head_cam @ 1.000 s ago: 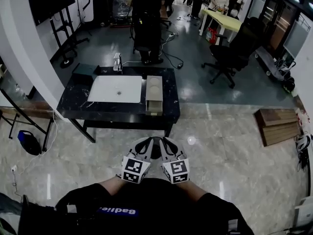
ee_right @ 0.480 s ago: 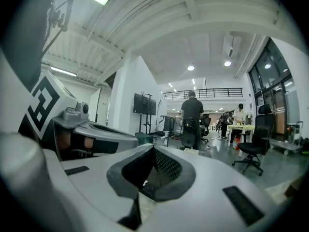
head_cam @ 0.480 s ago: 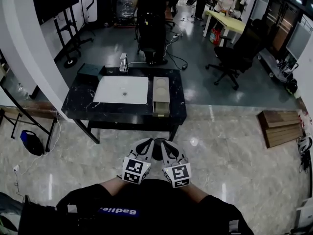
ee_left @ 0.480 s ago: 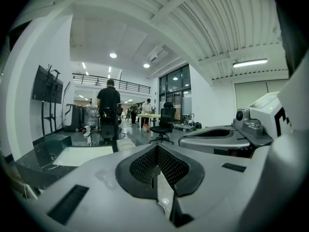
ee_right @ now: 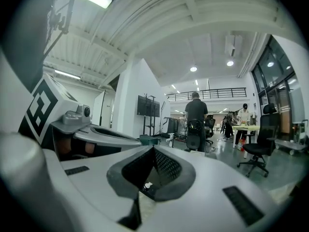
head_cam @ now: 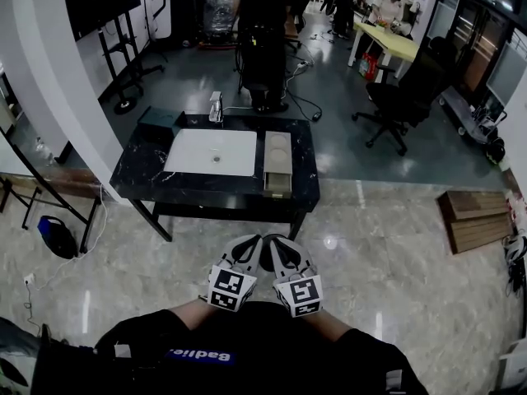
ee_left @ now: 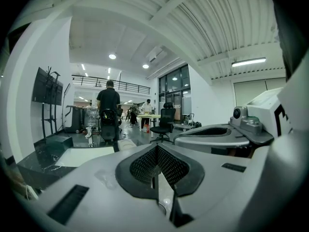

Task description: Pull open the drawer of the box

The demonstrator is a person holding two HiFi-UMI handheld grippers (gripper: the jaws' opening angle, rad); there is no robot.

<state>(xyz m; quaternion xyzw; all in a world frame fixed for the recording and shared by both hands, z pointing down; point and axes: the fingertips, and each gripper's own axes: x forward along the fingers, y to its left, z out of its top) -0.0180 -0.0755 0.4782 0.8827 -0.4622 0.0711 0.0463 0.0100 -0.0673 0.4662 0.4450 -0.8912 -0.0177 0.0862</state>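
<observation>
A pale beige box (head_cam: 278,162) lies on the right part of a black marble table (head_cam: 144,183), with its narrow near end facing me; from here I cannot tell how its drawer stands. The same box shows small and far off in the left gripper view (ee_left: 126,143). Both grippers hang close to my body, well short of the table, over the tiled floor. The left gripper (head_cam: 249,243) (ee_left: 155,152) is shut with nothing in it. The right gripper (head_cam: 276,243) (ee_right: 153,152) is shut and empty too, tip to tip with the left.
A white inset basin (head_cam: 212,152) with a tap (head_cam: 216,105) and a dark green case (head_cam: 160,118) share the table. Behind it stands a person (head_cam: 263,15). An office chair (head_cam: 402,89) is at right, wooden planks (head_cam: 476,219) lie on the floor, a blue bag (head_cam: 54,235) at left.
The table and box have slid lower and rightward in the head view and look slightly larger. Both grippers stay shut in front of my body.
</observation>
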